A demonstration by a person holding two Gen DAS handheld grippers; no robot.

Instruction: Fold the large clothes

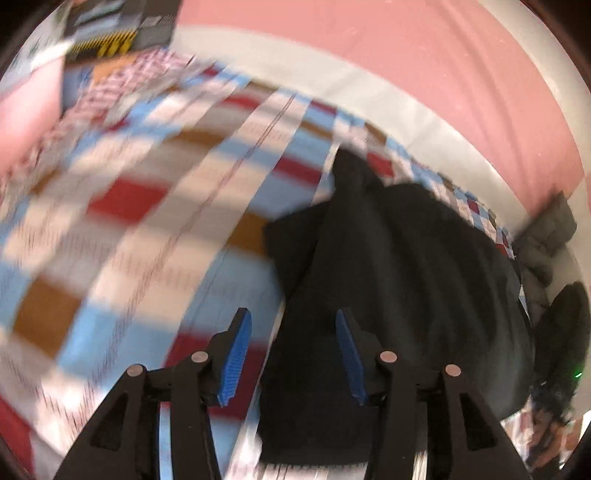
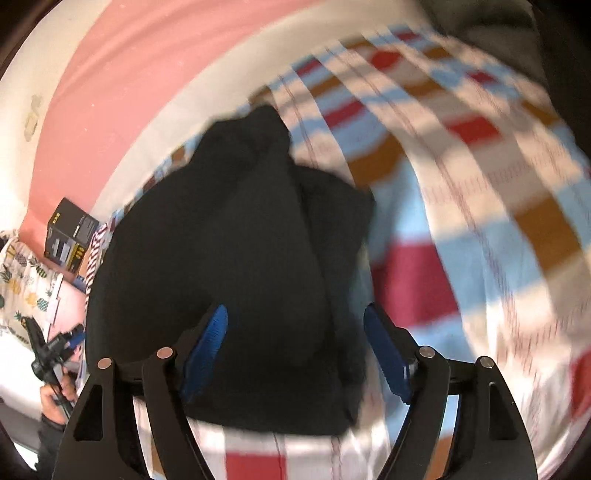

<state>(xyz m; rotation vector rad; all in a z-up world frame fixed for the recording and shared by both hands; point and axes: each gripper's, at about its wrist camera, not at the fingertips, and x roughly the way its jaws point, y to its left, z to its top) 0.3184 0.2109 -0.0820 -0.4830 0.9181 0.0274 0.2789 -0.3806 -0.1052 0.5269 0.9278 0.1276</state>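
Pink wall and a pale band below it curve across the top of the left wrist view, and under them we see a checked bedspread, soft cloth in red, light blue, ochre and white squares, smeared by blur. On it lies the black garment, a thick matte heap with long folds, narrowing to a point at its far end and reaching down to the lower edge of the picture. Our left gripper stands with its jaws apart, its ribbed blue pads clear of any cloth; the left pad is over the bedspread, the right pad over the garment's near edge. A dark printed box sits at the far upper left, and grey quilted fabric bunches at the right. In the right wrist view we find the same pink wall at the upper left and the bedspread sweeping to the right. The black garment fills the middle, a rounded mound with a folded flap on its right side. Our right gripper is spread wide above its near part, gripping nothing. At the lower left a hand holds the other tool, beside pineapple-print cloth and the box.
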